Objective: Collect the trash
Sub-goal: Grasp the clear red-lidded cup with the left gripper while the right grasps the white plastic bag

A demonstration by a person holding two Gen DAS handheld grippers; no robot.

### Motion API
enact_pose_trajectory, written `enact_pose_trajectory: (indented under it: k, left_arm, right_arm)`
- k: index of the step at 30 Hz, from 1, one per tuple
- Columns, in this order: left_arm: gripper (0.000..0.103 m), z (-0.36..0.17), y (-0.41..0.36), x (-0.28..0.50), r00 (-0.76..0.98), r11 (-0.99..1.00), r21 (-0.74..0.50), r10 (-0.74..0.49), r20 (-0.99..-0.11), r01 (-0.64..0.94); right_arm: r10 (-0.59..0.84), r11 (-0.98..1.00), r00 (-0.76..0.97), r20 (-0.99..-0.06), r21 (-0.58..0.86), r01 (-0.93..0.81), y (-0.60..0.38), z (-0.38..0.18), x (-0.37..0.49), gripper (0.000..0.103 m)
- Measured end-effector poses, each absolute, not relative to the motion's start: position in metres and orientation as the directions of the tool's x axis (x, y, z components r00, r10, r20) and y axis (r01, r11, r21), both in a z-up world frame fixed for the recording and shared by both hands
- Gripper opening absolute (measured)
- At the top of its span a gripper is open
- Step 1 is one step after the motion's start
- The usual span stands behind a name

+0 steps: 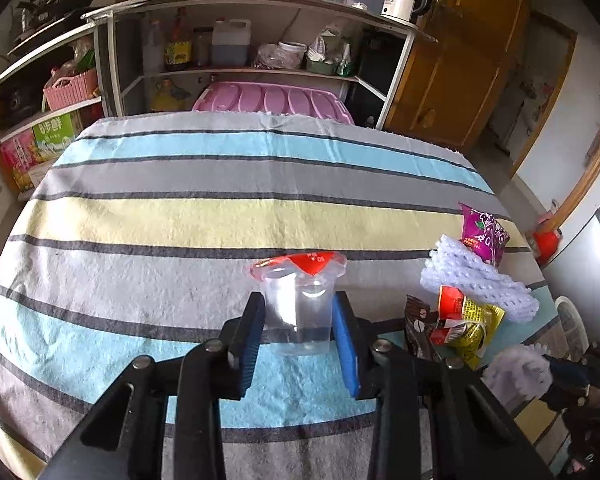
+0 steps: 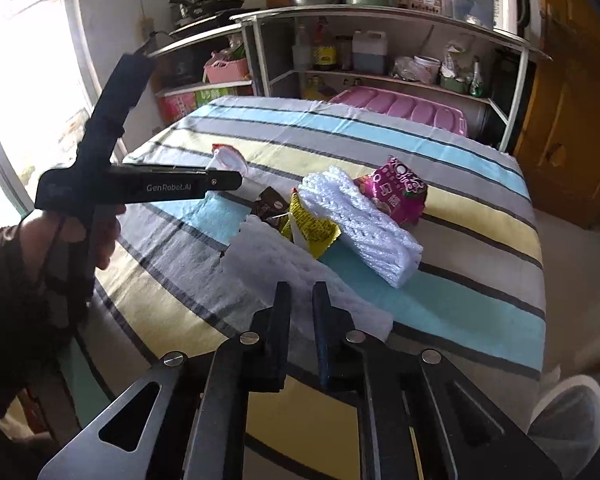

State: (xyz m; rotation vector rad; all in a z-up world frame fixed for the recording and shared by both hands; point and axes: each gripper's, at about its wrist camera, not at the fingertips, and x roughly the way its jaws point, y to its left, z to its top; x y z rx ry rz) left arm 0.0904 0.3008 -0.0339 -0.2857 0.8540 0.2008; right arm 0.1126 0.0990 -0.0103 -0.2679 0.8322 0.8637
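Observation:
A clear plastic cup (image 1: 296, 320) with a peeled-back red lid stands on the striped tablecloth (image 1: 180, 216). My left gripper (image 1: 298, 300) is shut on it, one blue pad against each side. In the right wrist view my right gripper (image 2: 302, 292) is shut on a flat white foam net sheet (image 2: 268, 256) lying near the table's front edge. Beyond it lie a rolled foam net (image 2: 364, 224), a purple snack bag (image 2: 396, 192), a yellow wrapper (image 2: 312, 224) and a brown wrapper (image 2: 270, 204). A hand (image 2: 40, 248) holds the left gripper's handle.
A metal shelf unit (image 1: 260, 12) full of bottles, bowls and a kettle stands behind the table, with a pink plastic bin lid (image 1: 272, 100) just past the far edge. A wooden cabinet (image 1: 460, 72) is at the right. A white round object (image 2: 568, 412) sits below the table's right side.

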Motion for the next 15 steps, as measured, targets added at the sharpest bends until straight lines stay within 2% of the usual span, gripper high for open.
enact_pose_trajectory:
  k: [12,15]
  left_arm:
    - [0.04,-0.035,0.304,0.101,0.635,0.943,-0.148,0.081,-0.768,-0.299]
    - [0.035,-0.036,0.305,0.101,0.636,0.94,-0.158,0.076,-0.768,-0.302]
  right_arm:
    - [0.574,0.677,0.383,-0.724,0.157,-0.719,0.088,-0.008,0.113,0.011]
    - [0.578,0.684,0.387,-0.719,0.167,-0.711,0.085,-0.006,0.112,0.011]
